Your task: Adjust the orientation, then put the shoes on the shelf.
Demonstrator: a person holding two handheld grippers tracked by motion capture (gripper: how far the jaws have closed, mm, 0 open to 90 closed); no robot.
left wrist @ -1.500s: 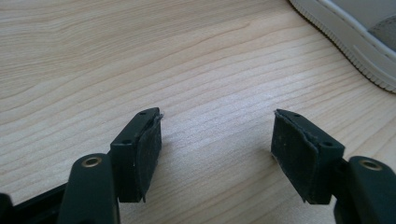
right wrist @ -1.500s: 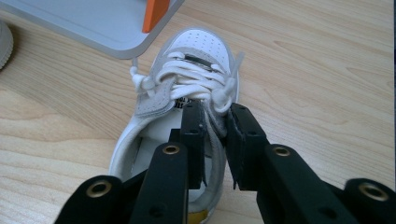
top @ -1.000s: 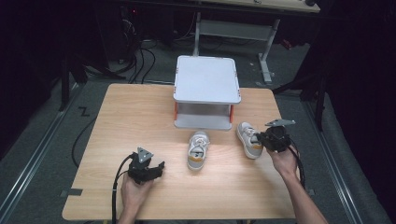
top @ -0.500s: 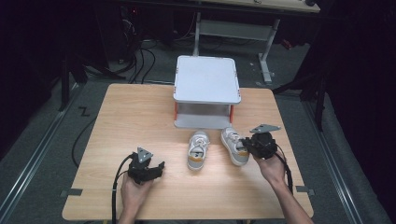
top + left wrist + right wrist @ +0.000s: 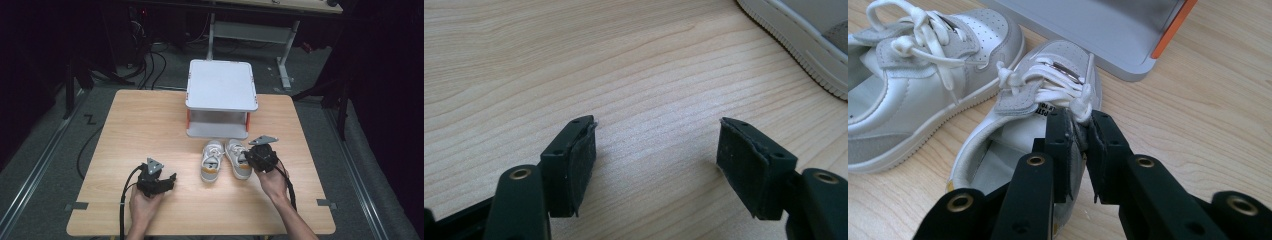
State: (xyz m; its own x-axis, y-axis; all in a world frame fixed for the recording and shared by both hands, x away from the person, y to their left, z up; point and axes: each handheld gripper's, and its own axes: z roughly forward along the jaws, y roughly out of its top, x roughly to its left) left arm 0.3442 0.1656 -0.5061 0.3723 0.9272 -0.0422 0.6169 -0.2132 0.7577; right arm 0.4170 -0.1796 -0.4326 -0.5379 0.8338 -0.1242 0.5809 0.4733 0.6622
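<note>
White right shoe (image 5: 1018,125), pinched at its side wall by the right claw (image 5: 1079,145), sits mid-table beside its mate (image 5: 212,160); slide it level. Left claw (image 5: 656,160) gapes empty.

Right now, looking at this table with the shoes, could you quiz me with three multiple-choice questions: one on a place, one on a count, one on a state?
1. Where do the shoes sit?
A. In front of the grey rack
B. On top of the rack
C. On the floor

2. How many shoes?
A. One
B. Two
C. Three

3. The right tool is:
A. Wide open
B. Shut on a shoe's side
C. Lying loose

Answers:
1 A, both lie on the table before the grey rack.
2 B, a left shoe and a right shoe.
3 B, the right tool pinches the right shoe's side.
</note>
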